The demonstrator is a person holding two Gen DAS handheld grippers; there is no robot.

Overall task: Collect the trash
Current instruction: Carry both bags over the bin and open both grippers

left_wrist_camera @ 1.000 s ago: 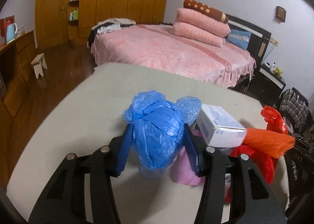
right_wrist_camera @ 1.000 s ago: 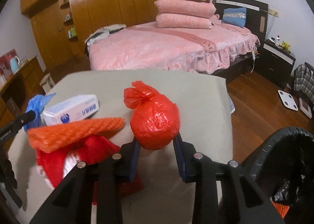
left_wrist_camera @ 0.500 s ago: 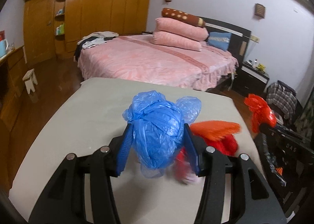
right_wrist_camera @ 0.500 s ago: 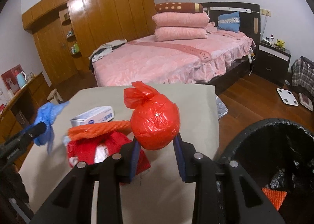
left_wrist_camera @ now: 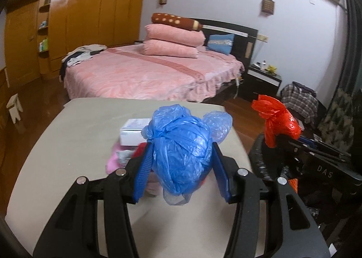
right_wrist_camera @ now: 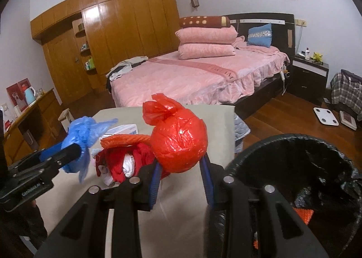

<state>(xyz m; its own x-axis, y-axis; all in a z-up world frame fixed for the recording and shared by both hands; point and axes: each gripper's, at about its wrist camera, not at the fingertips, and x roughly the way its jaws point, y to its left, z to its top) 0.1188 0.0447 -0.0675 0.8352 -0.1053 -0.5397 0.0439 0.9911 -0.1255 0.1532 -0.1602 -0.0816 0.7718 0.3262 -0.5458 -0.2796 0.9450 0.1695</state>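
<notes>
**Two bags lifted, neither binned yet; a heap of litter remains on the table**

The left tongs [left_wrist_camera: 181, 165] are clamped on a knotted blue plastic bag [left_wrist_camera: 181, 154], held clear above the table [left_wrist_camera: 56, 144]. The right tongs [right_wrist_camera: 181, 174] are clamped on a tied red plastic bag [right_wrist_camera: 178, 144], also off the surface and just beside the rim of the black-lined trash bin [right_wrist_camera: 294, 167], which stands at the table's right edge. Neither bag is over the bin mouth as far as the right wrist view shows; the red one is the nearer of the two.

Inside the bin, an orange scrap [right_wrist_camera: 303, 213] lies at the bottom, so some collecting seems already done. Left on the table are a white carton [right_wrist_camera: 124, 130], an orange foam net [right_wrist_camera: 124, 140] lying on top of a red cloth-like bundle [right_wrist_camera: 126, 160], and something pink [left_wrist_camera: 117, 156] beneath or beside them; what exactly the pink thing is cannot be told.

In my judgement the task is near its middle: two drops are pending, then several further pickups from the heap.
</notes>
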